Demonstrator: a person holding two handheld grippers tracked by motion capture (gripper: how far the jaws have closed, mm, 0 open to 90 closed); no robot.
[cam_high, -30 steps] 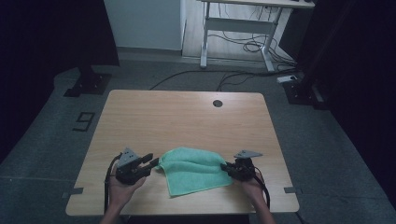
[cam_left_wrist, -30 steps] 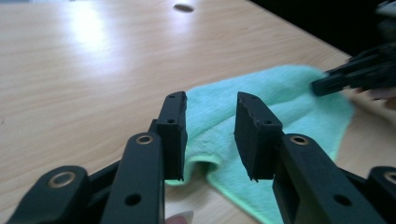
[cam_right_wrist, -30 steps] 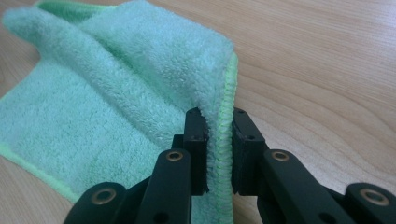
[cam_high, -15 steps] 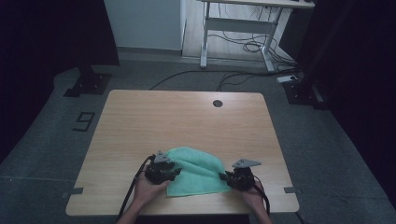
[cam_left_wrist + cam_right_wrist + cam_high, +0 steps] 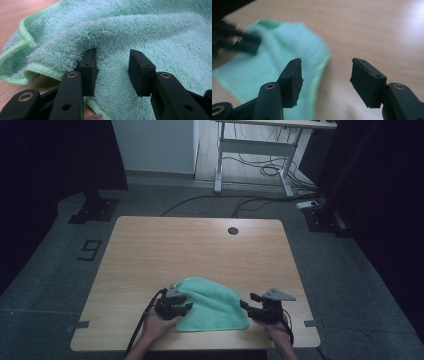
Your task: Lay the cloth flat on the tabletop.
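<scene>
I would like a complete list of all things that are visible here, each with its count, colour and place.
towel: one, light green, folded, near edge of the table between the two grippers.
table: one, light wood, centre of the high view.
hole: one, dark, round, far side of the tabletop.
desk frame: one, white, on the floor behind the table.
cables: several, dark, on the floor under the desk frame.
left gripper: one, black, jaws apart, pressed into the towel's left part.
right gripper: one, black, jaws have just been opening, nothing between them, beside the towel's right edge.
hands: two, at the table's near edge, holding the grippers.
</scene>
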